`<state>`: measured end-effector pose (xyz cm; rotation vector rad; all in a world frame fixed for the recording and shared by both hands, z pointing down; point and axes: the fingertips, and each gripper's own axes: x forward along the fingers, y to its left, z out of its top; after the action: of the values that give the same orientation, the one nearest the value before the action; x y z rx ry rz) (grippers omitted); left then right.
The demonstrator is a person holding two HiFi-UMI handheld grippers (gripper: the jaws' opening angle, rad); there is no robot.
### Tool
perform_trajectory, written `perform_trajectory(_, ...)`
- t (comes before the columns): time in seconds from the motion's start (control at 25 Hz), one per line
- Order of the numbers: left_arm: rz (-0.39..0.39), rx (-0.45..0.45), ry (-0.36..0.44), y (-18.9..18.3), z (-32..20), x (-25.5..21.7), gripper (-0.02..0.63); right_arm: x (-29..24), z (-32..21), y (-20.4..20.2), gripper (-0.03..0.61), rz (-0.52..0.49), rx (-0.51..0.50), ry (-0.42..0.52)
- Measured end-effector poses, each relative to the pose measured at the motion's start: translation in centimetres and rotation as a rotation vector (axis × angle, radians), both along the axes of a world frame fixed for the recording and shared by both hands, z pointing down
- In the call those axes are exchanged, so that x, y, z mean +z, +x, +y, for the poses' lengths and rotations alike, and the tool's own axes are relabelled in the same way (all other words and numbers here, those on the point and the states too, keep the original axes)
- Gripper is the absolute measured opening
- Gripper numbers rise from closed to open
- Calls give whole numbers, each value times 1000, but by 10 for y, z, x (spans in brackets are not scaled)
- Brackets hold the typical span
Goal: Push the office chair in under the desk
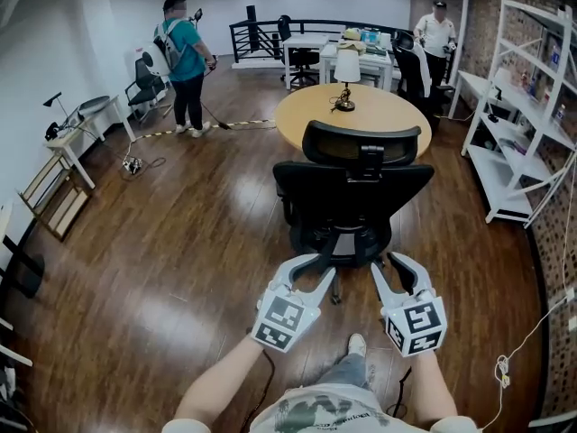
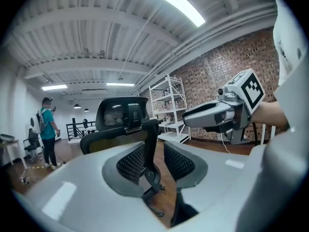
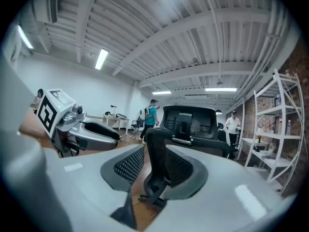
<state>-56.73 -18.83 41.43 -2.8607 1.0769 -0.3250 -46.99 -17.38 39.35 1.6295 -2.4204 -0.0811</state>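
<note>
The office chair (image 1: 352,192) stands in the middle of the head view with its back turned to the person, and its seat faces the round wooden table (image 1: 379,115) just behind it, higher in the frame. I judge this table to be the desk of the task; the chair is near its edge but not yet under it. The left gripper (image 1: 325,265) and the right gripper (image 1: 388,262) are held side by side at the lower centre, both pointing at the low part of the chair back. This placing makes sense for a push with two hands, so that the chair rolls straight. In each gripper view the jaws stand partly apart, rather narrow than wide. Only the chair's spine is seen through the gap, farther ahead, so both tongs hold nothing. Whether the tips already touch the chair, I cannot tell. On the table stands one small lamp (image 1: 346,70). The white shelf unit (image 1: 523,106) at the right edge carries some small things, too small to name.
</note>
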Motion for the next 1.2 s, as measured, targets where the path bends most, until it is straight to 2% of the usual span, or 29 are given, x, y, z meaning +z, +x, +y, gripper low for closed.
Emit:
perform_trajectory(0.2, 111, 0, -26, 2, 33, -2, 48, 4, 33, -12, 49, -39, 24, -2)
perform_trajectory(0.32, 160, 0, -19, 7, 47, -6, 17, 5, 46, -15, 2, -61, 30, 11)
perform_trajectory(0.44, 195, -3, -20, 13, 57, -4, 17, 8, 56, -18, 2, -89, 19, 6)
perform_trajectory(0.68, 269, -49, -91, 19, 65, 2, 17, 12, 71, -21, 2, -142, -4, -8)
perform_trajectory(1.04, 265, -79, -50, 18, 61, -7, 17, 10, 76, -12, 2, -174, 3, 5)
perform_trajectory(1.2, 268, -82, -66, 17, 63, -5, 17, 12, 76, -15, 2, -180, -8, 0)
